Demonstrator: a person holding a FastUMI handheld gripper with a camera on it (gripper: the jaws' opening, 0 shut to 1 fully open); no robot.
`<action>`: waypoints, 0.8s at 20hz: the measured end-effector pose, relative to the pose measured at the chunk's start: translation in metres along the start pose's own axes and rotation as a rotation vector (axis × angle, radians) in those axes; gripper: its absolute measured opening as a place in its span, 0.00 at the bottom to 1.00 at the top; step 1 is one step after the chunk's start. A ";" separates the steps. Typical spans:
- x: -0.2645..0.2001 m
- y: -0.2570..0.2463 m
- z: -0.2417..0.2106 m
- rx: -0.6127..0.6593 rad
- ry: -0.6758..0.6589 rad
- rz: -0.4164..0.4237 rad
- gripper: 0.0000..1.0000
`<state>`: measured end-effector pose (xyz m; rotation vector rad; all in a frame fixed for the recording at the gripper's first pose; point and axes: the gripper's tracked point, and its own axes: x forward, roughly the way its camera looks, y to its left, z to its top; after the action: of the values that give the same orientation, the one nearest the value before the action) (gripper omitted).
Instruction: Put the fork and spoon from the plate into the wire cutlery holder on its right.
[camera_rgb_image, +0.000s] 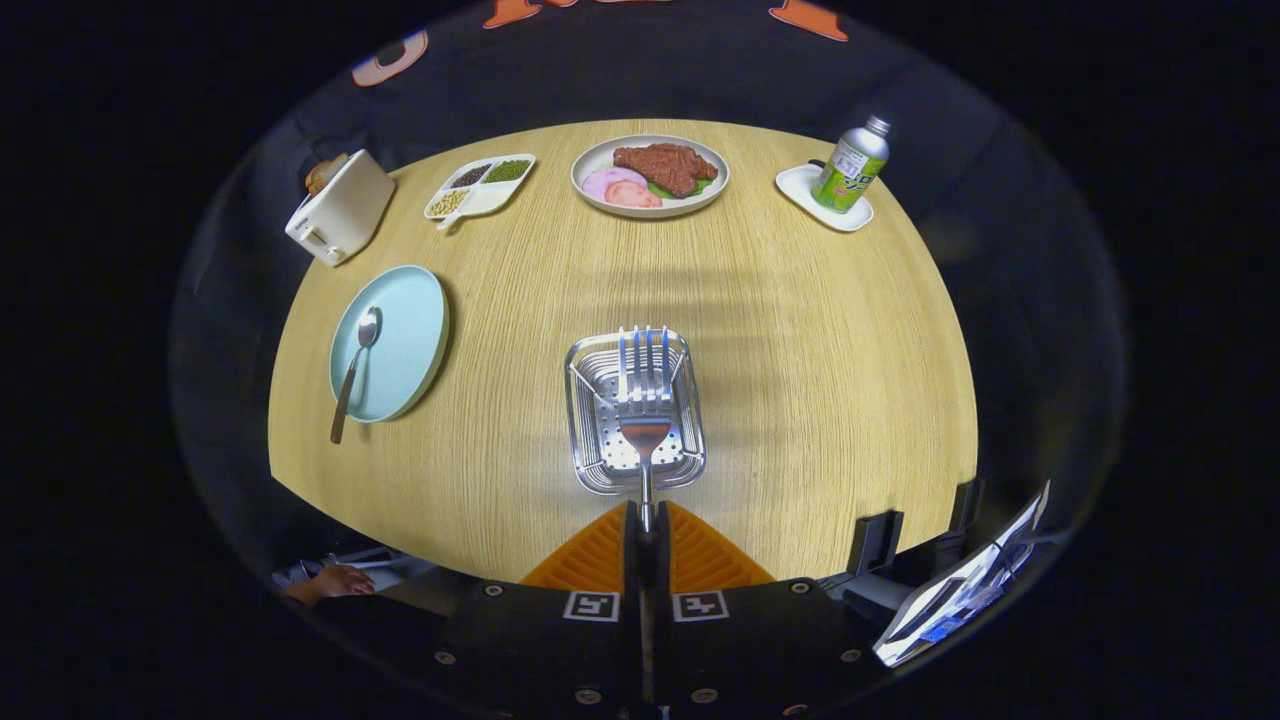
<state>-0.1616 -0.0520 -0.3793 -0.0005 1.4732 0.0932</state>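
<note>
Gripping a fork (645, 400) by its handle, the tool (646, 530) had its orange fingers (600, 560) pressed together on it, tines pointing far over the wire cutlery holder (590, 440) just ahead on the wooden worktop (800, 350). To the left, the spoon (354, 372) lay on a pale blue plate (410, 340). At the far edge stood a white toaster (340, 207), a divided dish of beans (480, 186), a plate of meat (650, 175) and a green bottle (850, 165) on a white coaster (800, 190).
</note>
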 end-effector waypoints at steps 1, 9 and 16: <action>0.002 -0.001 0.001 -0.001 0.009 -0.003 0.05; 0.007 -0.008 0.016 -0.006 0.001 -0.007 0.12; -0.015 -0.015 0.066 0.067 -0.227 -0.010 0.29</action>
<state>-0.0960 -0.0642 -0.3590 0.0553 1.2488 0.0346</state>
